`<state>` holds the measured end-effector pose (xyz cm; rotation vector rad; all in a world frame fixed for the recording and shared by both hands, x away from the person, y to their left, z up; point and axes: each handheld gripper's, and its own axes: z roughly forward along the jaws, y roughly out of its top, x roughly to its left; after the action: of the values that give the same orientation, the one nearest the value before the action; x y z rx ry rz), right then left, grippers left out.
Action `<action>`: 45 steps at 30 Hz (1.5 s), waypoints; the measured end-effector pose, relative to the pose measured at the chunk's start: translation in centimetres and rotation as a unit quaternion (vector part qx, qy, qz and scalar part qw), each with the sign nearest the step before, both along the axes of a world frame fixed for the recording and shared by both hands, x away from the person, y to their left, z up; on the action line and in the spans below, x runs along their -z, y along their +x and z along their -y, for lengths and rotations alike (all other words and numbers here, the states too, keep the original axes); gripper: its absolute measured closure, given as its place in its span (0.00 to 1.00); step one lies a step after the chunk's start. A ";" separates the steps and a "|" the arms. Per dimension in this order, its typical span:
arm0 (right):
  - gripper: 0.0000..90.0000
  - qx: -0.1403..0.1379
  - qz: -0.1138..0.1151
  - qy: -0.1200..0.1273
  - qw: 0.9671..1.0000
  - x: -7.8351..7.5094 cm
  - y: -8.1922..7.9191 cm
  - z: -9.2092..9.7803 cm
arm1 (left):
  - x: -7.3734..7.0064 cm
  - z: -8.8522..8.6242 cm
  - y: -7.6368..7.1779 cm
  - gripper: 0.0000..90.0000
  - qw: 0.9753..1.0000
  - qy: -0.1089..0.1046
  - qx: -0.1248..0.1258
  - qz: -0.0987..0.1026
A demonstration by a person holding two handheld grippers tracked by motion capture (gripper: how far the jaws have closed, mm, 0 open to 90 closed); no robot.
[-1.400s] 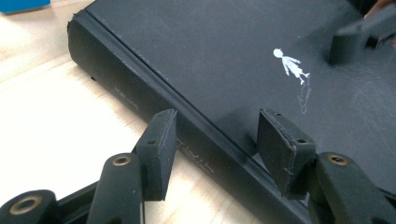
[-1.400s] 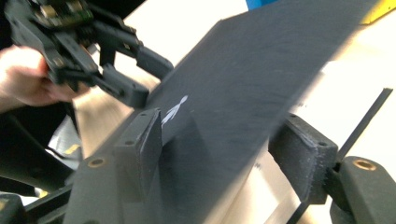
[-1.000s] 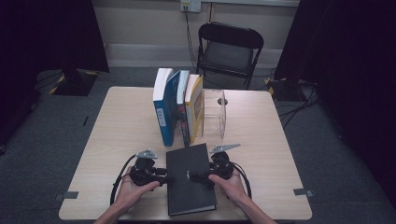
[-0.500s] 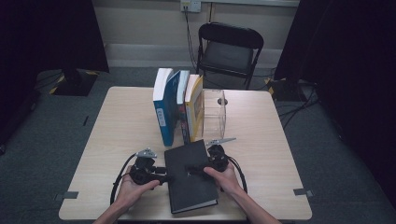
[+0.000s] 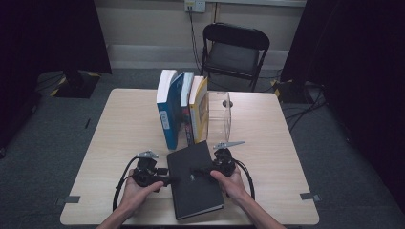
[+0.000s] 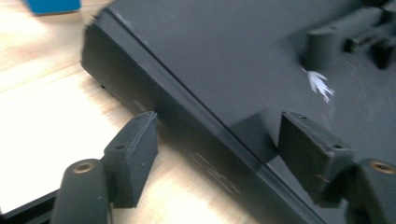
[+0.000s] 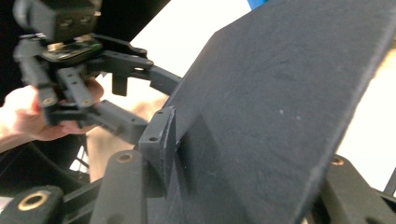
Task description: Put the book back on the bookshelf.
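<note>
We see the black book [image 5: 195,179] lying near the front edge of the tabletop [image 5: 119,129], turned slightly askew, its far corner just in front of the row of standing books. In the high view both grippers meet it from either side. The right gripper [image 5: 203,171] reaches in over the cover from the right; in the right gripper view its jaws sit on either face of the dark cover [image 7: 280,116], which stands raised and tilted between them, so they appear closed on it. The left gripper [image 5: 169,180] comes at the book's left edge. In the left gripper view its jaws stand wide apart: one jaw rests low beside the book's spine edge [image 6: 177,107] above the pale wood, the other over the cover, neither pressing it.

Behind the black book stand the blue book [image 5: 167,112], a darker book [image 5: 185,107] and a yellow book [image 5: 199,109], upright and leaning together, with a clear bookend [image 5: 224,117] just to their right. A black folding chair [image 5: 234,52] stands beyond the tabletop's far edge.
</note>
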<state>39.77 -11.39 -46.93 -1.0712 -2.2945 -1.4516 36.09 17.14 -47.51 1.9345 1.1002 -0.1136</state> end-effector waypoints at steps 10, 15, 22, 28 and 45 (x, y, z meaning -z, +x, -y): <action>0.60 0.004 0.025 0.022 0.999 -0.8 -1.3 0.5 | 0.3 -0.2 0.2 0.22 0.999 -0.042 -0.001 -0.014; 0.61 0.008 0.046 0.023 0.999 -1.7 -2.3 1.1 | 0.3 0.3 0.1 0.20 0.998 -0.060 0.012 -0.018; 0.65 0.004 0.065 0.030 0.997 -2.6 -3.2 1.9 | 0.4 0.9 0.7 0.19 0.993 -0.106 0.027 -0.044; 0.70 0.001 0.079 0.041 0.996 -3.5 -3.9 2.3 | -0.2 1.5 0.9 0.16 0.990 -0.128 0.050 -0.037; 0.81 -0.018 0.182 0.077 0.980 -7.4 -6.0 2.4 | -5.1 1.0 -0.3 0.25 0.983 -0.152 0.072 0.079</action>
<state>33.79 -13.77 -39.56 -0.7670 -2.3652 -1.9068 35.75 16.15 -42.43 1.7134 0.7888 -0.1932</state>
